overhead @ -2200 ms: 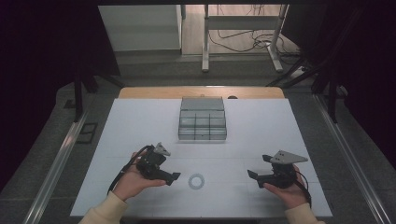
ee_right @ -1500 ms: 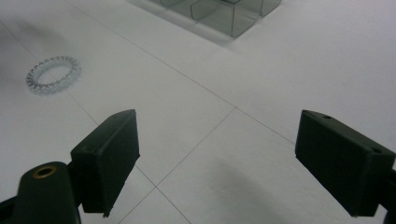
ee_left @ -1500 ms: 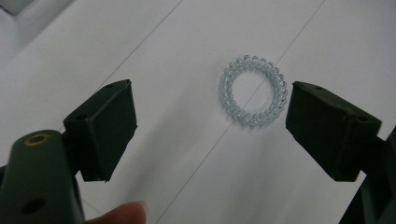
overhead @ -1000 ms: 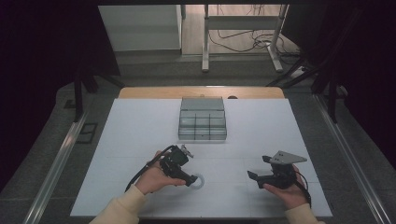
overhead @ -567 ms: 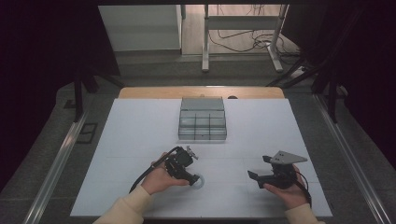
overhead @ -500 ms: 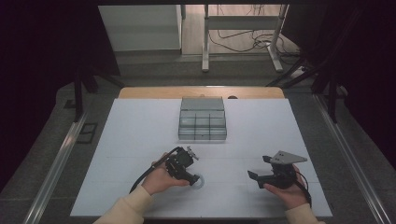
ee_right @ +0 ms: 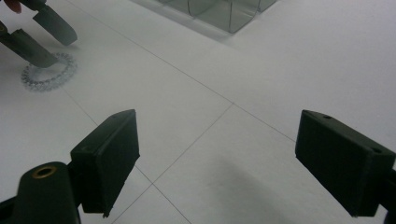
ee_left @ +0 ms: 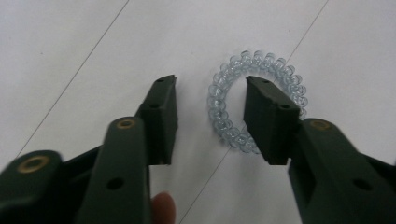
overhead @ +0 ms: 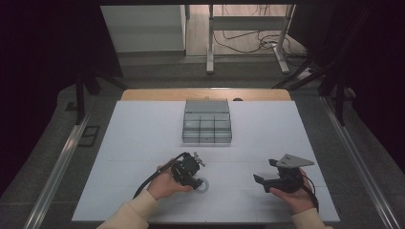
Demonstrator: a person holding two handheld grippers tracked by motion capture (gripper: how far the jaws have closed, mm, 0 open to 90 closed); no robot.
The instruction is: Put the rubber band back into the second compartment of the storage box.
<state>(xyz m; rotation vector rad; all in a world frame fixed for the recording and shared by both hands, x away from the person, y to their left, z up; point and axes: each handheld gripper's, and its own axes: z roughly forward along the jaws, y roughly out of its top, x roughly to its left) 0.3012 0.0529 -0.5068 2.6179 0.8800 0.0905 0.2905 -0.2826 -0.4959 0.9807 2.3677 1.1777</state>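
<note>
1. High view: the white table (overhead: pixel 143 143) is seen from above, with a grey compartment box (overhead: pixel 207 122) standing toward its far side. A clear coiled hair tie (overhead: pixel 203 185) lies flat on the table, well on the near side of the box. The left gripper (overhead: pixel 195 182) is held by the left hand (overhead: pixel 165 183) right at the hair tie, on the tie's left edge. The right gripper (overhead: pixel 260 180) is held by the right hand (overhead: pixel 292 194) well apart from the hair tie, to its right, with nothing between its jaws.

2. Left gripper view: the hair tie (ee_left: pixel 224 95) is seen flat on the table (ee_left: pixel 70 46), partly straddled by the jaws. One jaw is set inside the ring, the other outside it, so that one side of the coil lies between them. The jaws have just been closing, yet a gap is left on either side of that strand and it is not pinched.

3. Right gripper view: the right gripper (ee_right: pixel 236 156) is seen with its jaws spread wide over bare table (ee_right: pixel 280 70), holding nothing. Far from these jaws, the hair tie (ee_right: pixel 49 77) is seen with the left gripper (ee_right: pixel 42 30) upon it. A corner of the compartment box (ee_right: pixel 224 11) is seen beyond the hair tie.
</note>
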